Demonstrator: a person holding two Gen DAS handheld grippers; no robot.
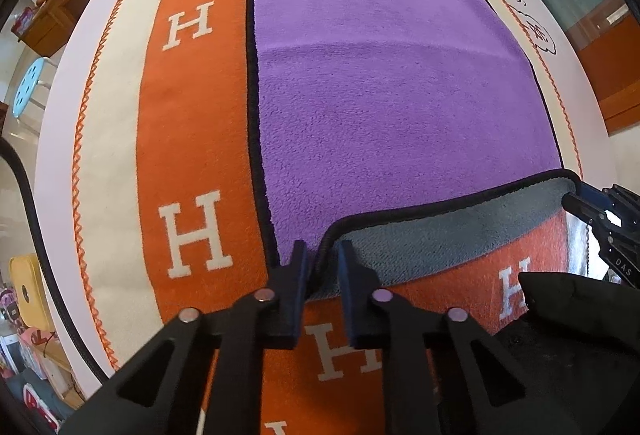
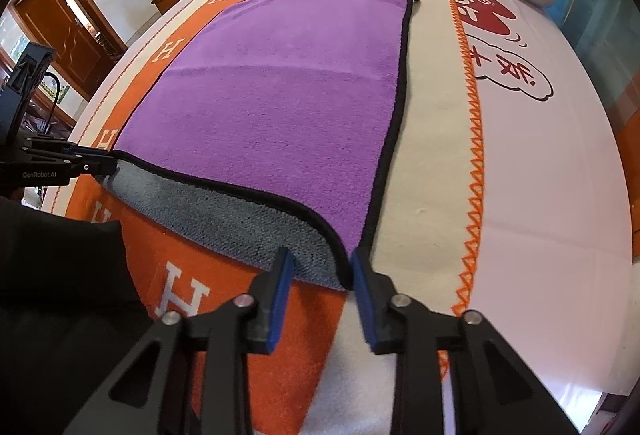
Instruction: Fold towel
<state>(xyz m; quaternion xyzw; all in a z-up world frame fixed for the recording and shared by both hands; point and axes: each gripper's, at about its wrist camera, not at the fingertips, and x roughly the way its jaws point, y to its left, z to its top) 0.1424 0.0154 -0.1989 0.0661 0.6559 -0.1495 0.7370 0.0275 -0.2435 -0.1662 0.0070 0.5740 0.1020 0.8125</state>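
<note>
Left wrist view: your left gripper (image 1: 323,259) has its fingers set on either side of the near left corner of the towel (image 1: 392,83), with the black hem between the pads. A narrow gap shows, so you cannot tell whether the pinch is complete. In the right wrist view, your right gripper (image 2: 322,269) straddles the near right corner the same way, fingers a little wider; grip is equally uncertain.

The towel lies flat, purple face up, on the orange blanket (image 1: 192,155) that covers the table. Its near edge is lifted and curled, showing the grey underside (image 2: 224,211).

Expect a light, soft, limp plush cloth. It will sag between your two grippers and drape rather than hold shape. Take hold at the corners, on the stitched black hem (image 2: 394,139), where the fabric is firmest. Keep both corners level to prevent a skewed fold.
</note>
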